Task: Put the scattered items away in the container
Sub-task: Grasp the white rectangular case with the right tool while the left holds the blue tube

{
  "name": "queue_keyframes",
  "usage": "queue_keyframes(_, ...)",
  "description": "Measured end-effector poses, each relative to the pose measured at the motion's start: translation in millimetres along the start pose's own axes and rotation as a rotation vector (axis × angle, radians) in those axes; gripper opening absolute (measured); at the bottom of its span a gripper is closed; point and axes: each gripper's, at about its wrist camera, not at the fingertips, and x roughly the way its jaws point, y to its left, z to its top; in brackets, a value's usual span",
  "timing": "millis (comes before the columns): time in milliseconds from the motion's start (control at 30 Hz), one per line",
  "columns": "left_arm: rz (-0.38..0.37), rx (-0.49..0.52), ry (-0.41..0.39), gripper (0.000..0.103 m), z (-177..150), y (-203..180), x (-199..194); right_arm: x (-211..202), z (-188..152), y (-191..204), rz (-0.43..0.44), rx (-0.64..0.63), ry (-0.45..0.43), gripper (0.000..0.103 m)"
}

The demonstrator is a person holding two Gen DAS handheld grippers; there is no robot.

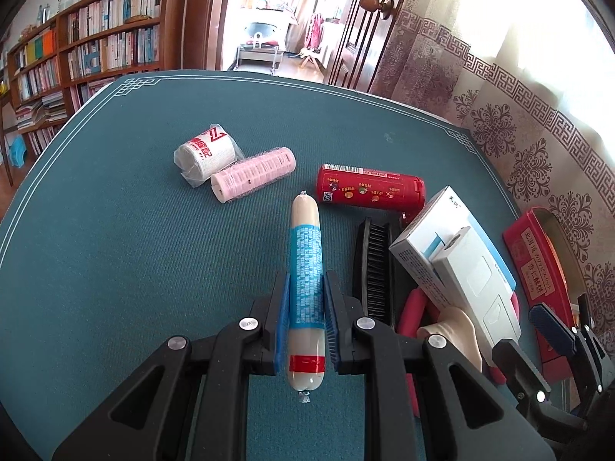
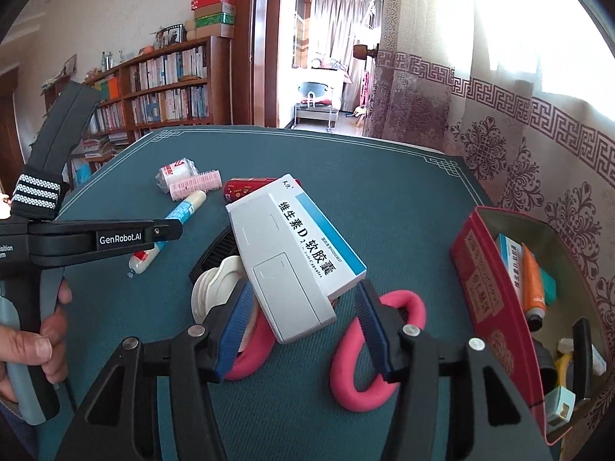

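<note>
Left wrist: ribbed blue tongs (image 1: pixel 306 317) pinching smooth cylindrical sausage (image 1: pixel 305 269); right tongs (image 2: pixel 303 322) spread.

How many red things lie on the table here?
2: a red cylinder lying mid-table beyond the sausage, and the red tin at the right edge. Others may hide under the white box.

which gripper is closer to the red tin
Right. The right gripper sits just beside the red tin; the left gripper, shut on the sausage, is farther away.

Black linkage grippers, blue ribbed fingers (image 1: pixel 282 320), silver pivot screws, white "GenRobot.AI" lettering, striped strap (image 2: pixel 36 192)
</note>
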Motion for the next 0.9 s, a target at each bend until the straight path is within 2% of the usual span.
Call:
queue_keyframes(267,-0.007,-0.008,0.008,0.019,-1.0,1.9,1.9,22.7,11.7,11.8,-0.003,-0.073,0.026,0.059)
queue_keyframes(367,-0.009,-0.004,0.013,0.019,-1.8,0.7,2.8,27.8,11.2,13.8,0.004,-0.085,0.04,0.051)
queue_keyframes(467,-0.012,0.0,0.019,0.019,-2.6,-1.8,3.9,26.3,9.6,15.9,0.001,-0.089,0.036,0.047)
queue_keyframes(900,-0.026,0.017,-0.006,0.019,-2.3,-11.3,-4.4,-0.4,8.5,2.2,-0.015,0.027,-0.029,0.044)
